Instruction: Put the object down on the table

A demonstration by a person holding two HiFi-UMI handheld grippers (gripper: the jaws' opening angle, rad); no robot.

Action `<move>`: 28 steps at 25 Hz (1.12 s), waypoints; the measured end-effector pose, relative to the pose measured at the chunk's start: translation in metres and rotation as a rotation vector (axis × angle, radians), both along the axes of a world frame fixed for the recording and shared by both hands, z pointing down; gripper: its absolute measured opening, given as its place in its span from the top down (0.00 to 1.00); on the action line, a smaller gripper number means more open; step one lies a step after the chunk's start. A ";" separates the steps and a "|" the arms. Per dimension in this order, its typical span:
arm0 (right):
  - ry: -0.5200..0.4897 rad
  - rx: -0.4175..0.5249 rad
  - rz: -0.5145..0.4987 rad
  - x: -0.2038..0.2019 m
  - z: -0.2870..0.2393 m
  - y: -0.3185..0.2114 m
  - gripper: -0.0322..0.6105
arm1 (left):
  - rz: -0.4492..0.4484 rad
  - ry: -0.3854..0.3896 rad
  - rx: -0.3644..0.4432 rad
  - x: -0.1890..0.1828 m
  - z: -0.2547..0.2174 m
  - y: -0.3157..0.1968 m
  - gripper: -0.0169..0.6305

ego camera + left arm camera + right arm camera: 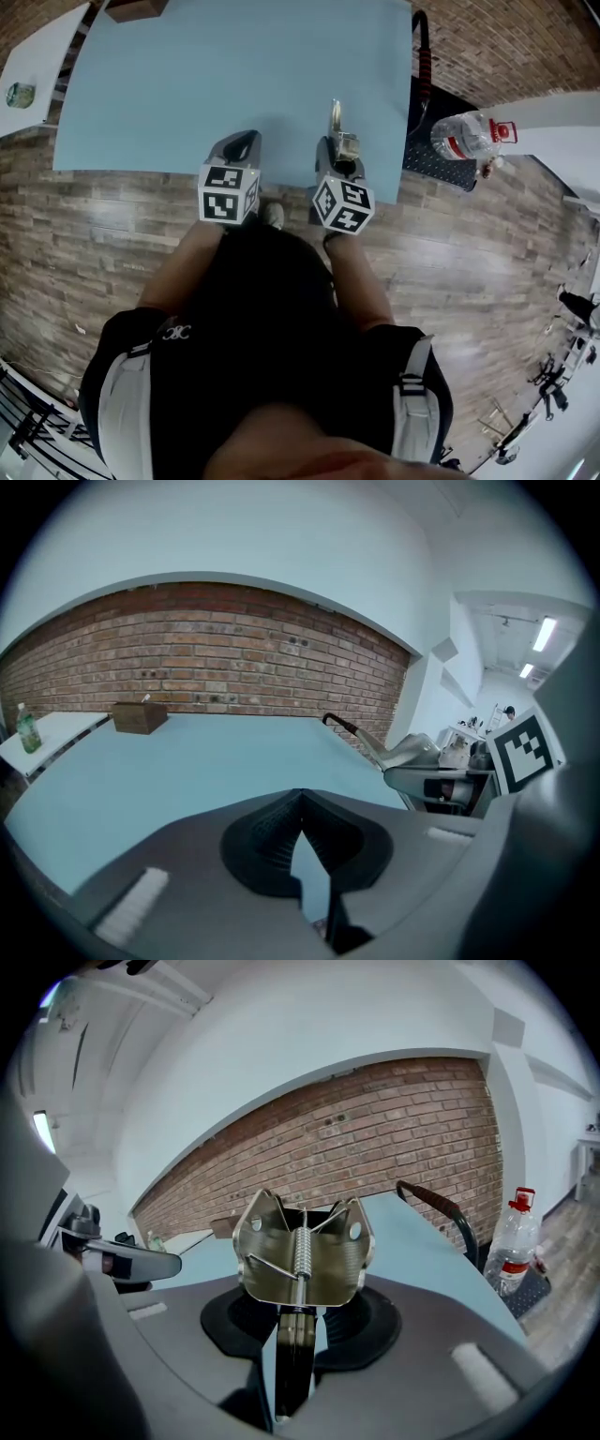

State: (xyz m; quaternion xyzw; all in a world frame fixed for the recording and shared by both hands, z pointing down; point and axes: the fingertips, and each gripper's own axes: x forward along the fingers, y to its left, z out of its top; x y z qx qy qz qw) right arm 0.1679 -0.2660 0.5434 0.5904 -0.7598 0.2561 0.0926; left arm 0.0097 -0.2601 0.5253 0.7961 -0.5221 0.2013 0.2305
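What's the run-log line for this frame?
left gripper: shut, empty | right gripper: shut on metal spring clip | status: held over blue table, not set down

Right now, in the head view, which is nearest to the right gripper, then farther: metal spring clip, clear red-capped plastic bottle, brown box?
1. Silver metal spring clip: held by the right gripper.
2. Clear plastic bottle with red cap: off the table, right side.
3. Brown box: far left end of the blue table.
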 end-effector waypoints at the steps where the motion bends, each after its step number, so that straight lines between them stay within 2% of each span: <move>1: 0.003 -0.008 0.012 0.001 0.003 0.000 0.77 | 0.012 -0.001 -0.005 0.002 0.003 0.001 0.97; 6: 0.009 -0.044 0.035 -0.001 0.019 -0.005 0.77 | 0.044 -0.001 -0.033 0.004 0.017 -0.001 0.97; 15: 0.065 -0.148 0.023 -0.011 0.062 -0.015 0.77 | 0.079 -0.085 -0.069 0.003 0.054 -0.019 0.97; 22: 0.113 -0.252 0.017 -0.017 0.108 -0.020 0.77 | 0.096 -0.073 -0.105 0.007 0.072 -0.032 0.97; 28: 0.137 -0.306 0.015 -0.018 0.131 -0.019 0.77 | 0.108 -0.064 -0.127 0.007 0.081 -0.031 0.97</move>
